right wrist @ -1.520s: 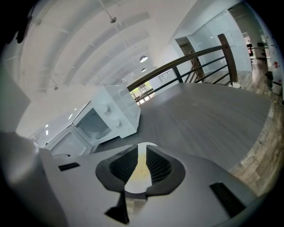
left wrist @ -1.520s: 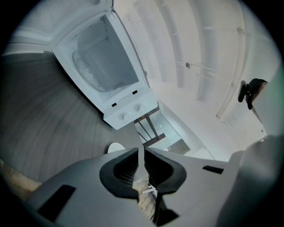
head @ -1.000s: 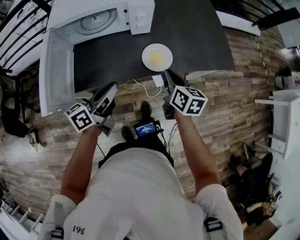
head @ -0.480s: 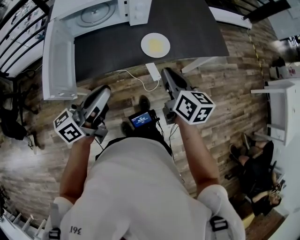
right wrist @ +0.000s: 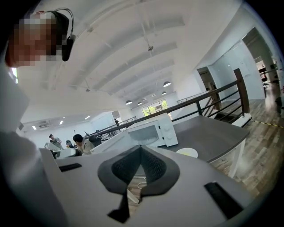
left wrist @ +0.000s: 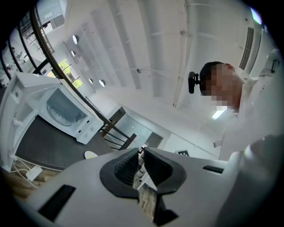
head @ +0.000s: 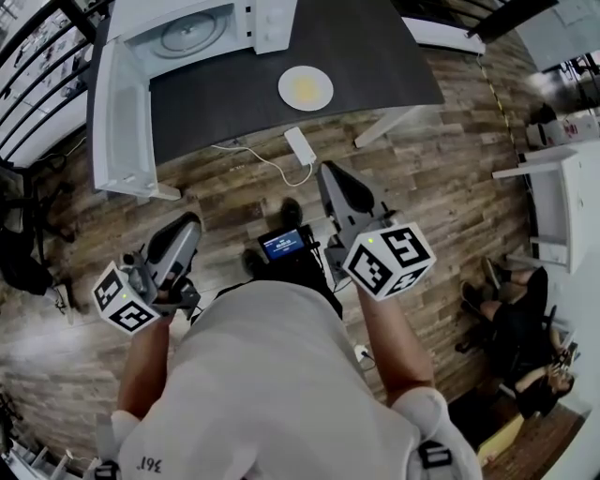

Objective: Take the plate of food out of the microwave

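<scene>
right gripper (right wrist: 141,150) jaws have just been closing and meet at the tips, nothing between them; left gripper (left wrist: 142,150) jaws stand a thin slit apart, empty. both hang over open wooden floor (head: 450,197), well back from the front edge of the dark table (head: 384,47). the white microwave (head: 187,33) sits at the table's left end, its door (head: 117,122) swung wide past that edge. the plate of food (head: 305,87) lies out on the tabletop beside it. a white power strip (head: 301,145) lies on the floor just before the table.

From head height we look steeply down on the dark grey surface (head: 370,52); both gripper views face it from well back, sharing its open white microwave (head: 192,28)
</scene>
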{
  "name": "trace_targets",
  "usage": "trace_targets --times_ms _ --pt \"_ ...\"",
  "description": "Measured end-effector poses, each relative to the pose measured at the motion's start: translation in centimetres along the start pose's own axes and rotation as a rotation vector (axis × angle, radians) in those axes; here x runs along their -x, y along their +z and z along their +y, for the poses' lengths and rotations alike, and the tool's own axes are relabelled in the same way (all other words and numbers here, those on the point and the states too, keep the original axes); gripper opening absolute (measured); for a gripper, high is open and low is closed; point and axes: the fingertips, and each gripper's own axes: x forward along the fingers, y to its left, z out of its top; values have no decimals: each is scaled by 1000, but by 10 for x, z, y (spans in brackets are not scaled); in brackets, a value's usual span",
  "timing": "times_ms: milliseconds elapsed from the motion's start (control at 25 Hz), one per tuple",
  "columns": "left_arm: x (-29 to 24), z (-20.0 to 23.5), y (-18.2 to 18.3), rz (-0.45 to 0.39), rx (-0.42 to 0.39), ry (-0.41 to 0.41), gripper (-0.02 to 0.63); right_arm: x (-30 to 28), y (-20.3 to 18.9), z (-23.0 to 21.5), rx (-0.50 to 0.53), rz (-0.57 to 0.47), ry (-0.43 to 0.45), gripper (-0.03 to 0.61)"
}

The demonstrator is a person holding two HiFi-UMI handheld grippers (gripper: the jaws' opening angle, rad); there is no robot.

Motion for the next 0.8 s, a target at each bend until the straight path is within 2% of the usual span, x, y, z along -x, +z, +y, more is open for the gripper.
trace_targets --times_ms 240,600,800 --pt "3 -22 4 12 -76 -7 41 18 9 21 17 4 15 2" --pt "-16 -47 9 -2 -72 -3 41 38 27 16 -27 30 60 1" --pt "-37 -51 -2 -20 -85 5 41 42 36 -5 -6 22 78 0"
